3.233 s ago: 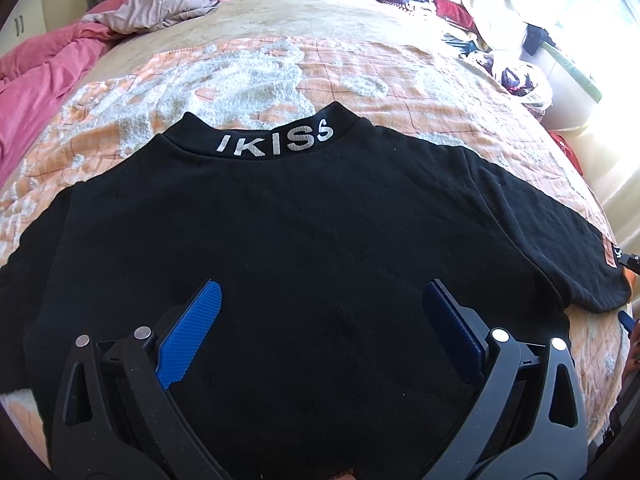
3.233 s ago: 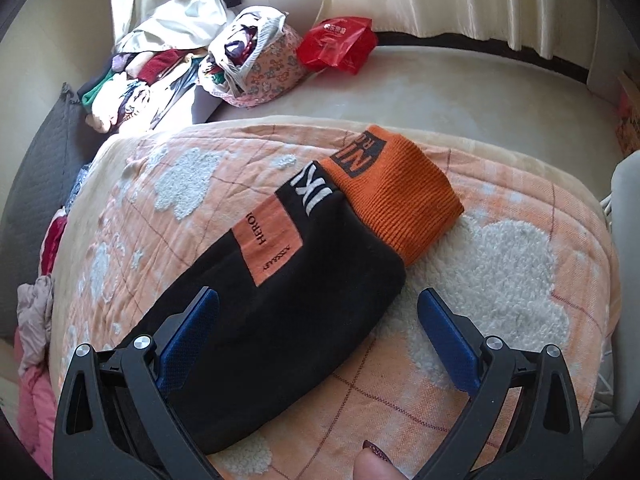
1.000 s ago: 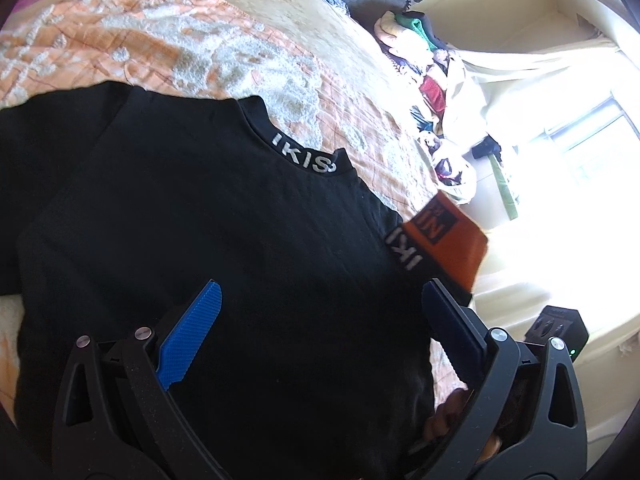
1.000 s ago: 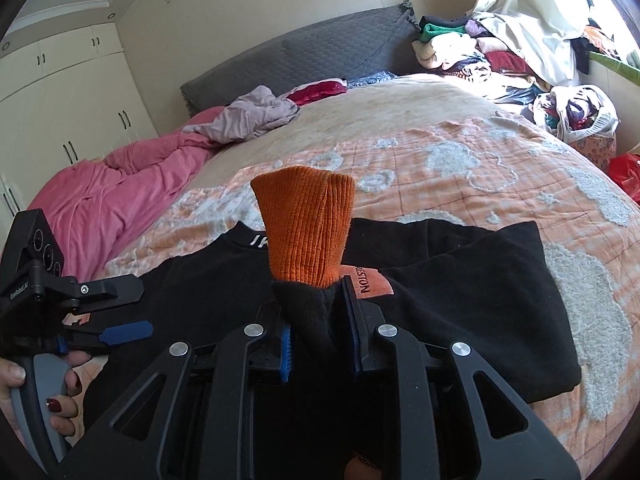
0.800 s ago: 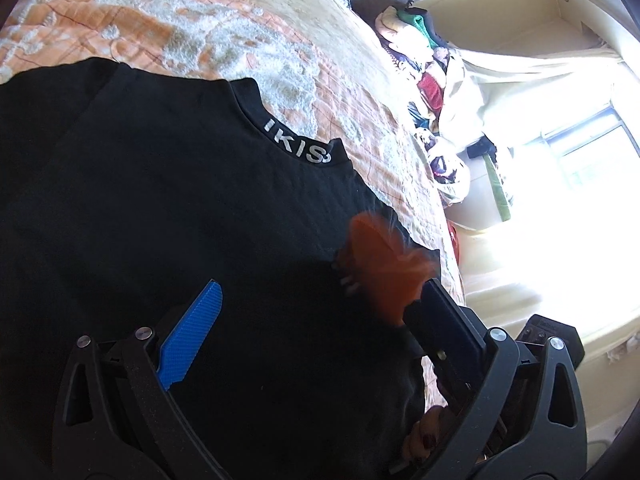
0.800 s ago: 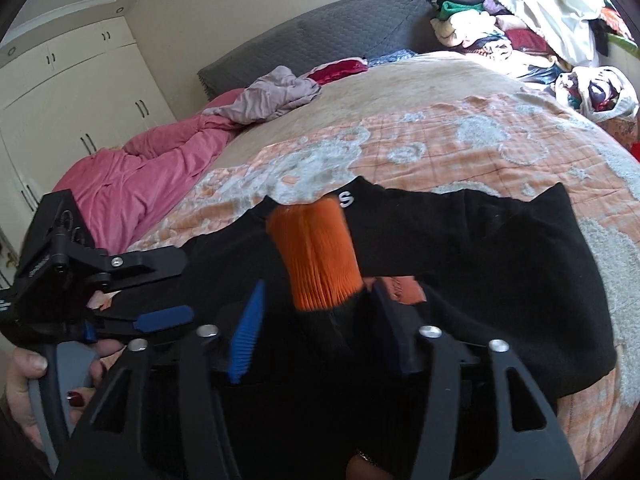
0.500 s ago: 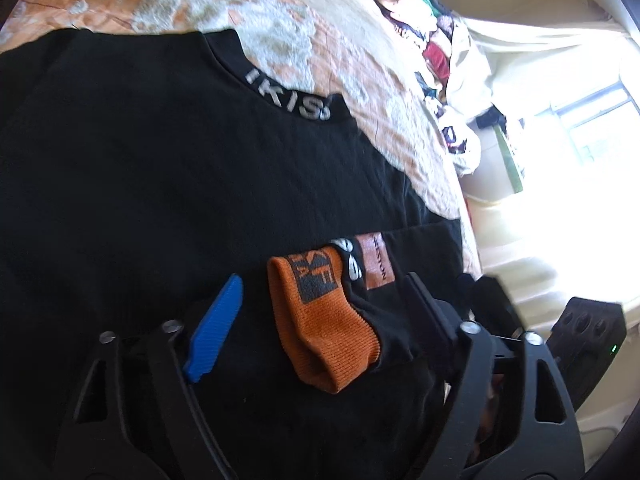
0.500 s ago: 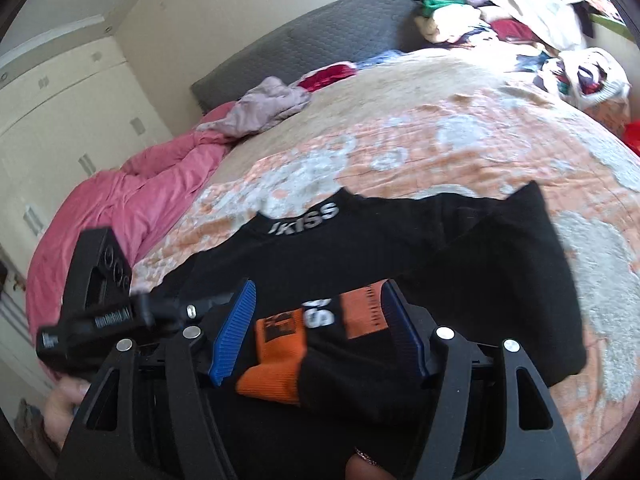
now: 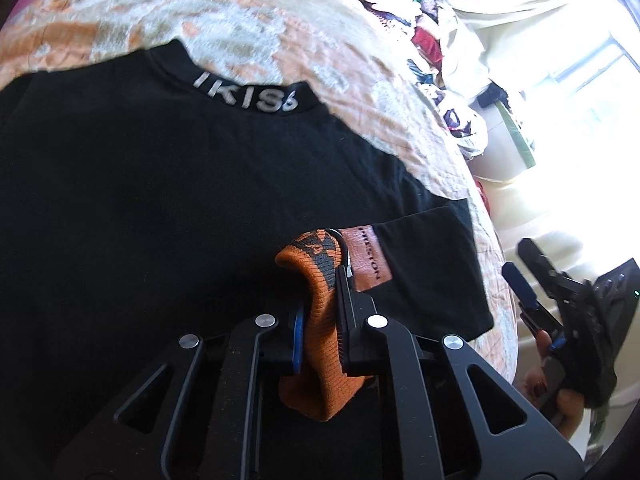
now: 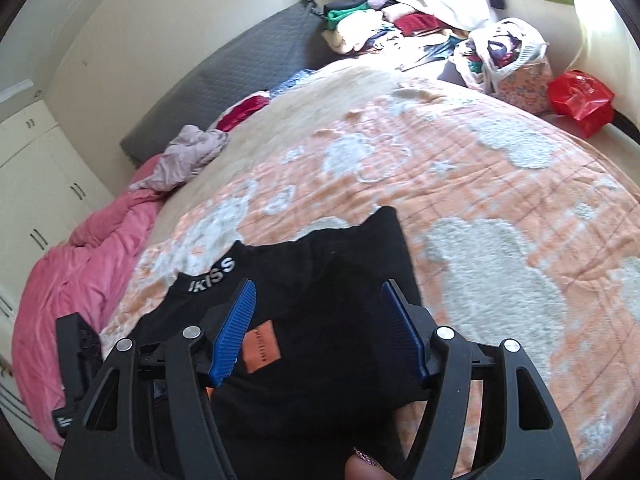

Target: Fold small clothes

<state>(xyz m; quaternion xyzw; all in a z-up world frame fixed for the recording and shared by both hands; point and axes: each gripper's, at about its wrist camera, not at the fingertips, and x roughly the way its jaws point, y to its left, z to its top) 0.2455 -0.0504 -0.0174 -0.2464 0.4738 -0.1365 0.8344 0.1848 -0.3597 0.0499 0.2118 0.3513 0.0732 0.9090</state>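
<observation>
A black sweatshirt [image 9: 160, 200] with pale lettering on its collar [image 9: 248, 96] lies flat on the bed. Its right sleeve is folded in over the body, with an orange patch [image 9: 366, 258] facing up. My left gripper [image 9: 322, 296] is shut on the sleeve's orange cuff [image 9: 316, 256], which bunches up between the pads. In the right wrist view my right gripper [image 10: 319, 286] stands open just above the folded black sleeve [image 10: 340, 360] and patch [image 10: 262, 346], with no pad pressing on the cloth. It also shows at the right edge of the left wrist view as the right gripper [image 9: 526, 270], held in a hand.
The bed has an orange and white quilt [image 10: 500, 200]. A pink duvet [image 10: 80, 260] and a mauve garment [image 10: 188, 156] lie at its left side. A grey headboard cushion [image 10: 248, 68], a heap of clothes [image 10: 400, 28] and a red bag [image 10: 580, 96] lie beyond.
The right gripper carried the orange-cuffed sleeve over the shirt's body, let it go and drew back to the right. The left gripper went from wide open to shut on the cuff.
</observation>
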